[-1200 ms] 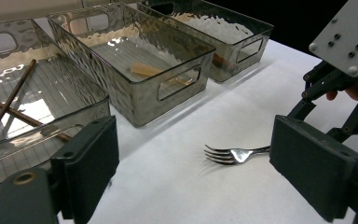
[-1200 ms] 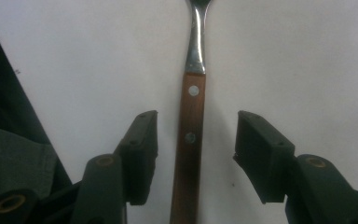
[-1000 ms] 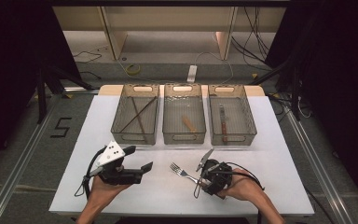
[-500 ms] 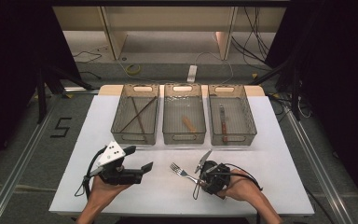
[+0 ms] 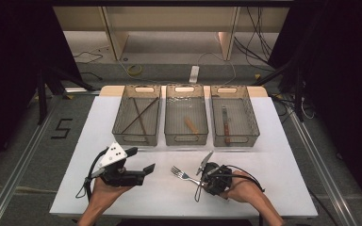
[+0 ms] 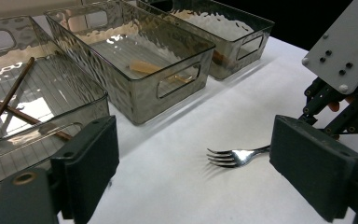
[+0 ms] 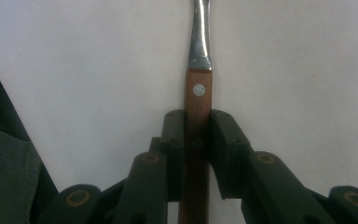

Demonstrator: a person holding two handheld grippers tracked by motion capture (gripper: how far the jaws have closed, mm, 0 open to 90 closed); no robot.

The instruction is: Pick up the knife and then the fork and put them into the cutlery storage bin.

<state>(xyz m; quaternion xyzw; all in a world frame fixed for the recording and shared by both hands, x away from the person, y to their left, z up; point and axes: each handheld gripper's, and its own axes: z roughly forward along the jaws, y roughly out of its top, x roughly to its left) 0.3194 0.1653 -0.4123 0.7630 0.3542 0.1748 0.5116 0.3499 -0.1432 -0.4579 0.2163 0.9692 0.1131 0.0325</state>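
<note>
A fork (image 5: 181, 173) with a wooden handle lies on the white table (image 5: 273, 165), tines pointing left. My right gripper (image 5: 202, 181) comes at it from the right. Its jaws have just been closing, and in the right gripper view the pads (image 7: 174, 135) press on both sides of the wooden handle (image 7: 198, 93). My left gripper (image 5: 141, 161) hovers to the left of the fork, open and holding nothing. The left gripper view has the fork's tines (image 6: 228, 157) on the table between its wide black jaws, with the right gripper (image 6: 340, 93) beyond.
Three clear bins stand in a row at the back. The left bin (image 5: 122, 123) holds two chopsticks, the middle bin (image 5: 169, 123) a short wooden piece, and the right bin (image 5: 250, 123) a knife. The table's front edge runs just under both hands.
Both hands and the fork have kept their places. The right gripper's jaws have drawn in a little on the handle.
</note>
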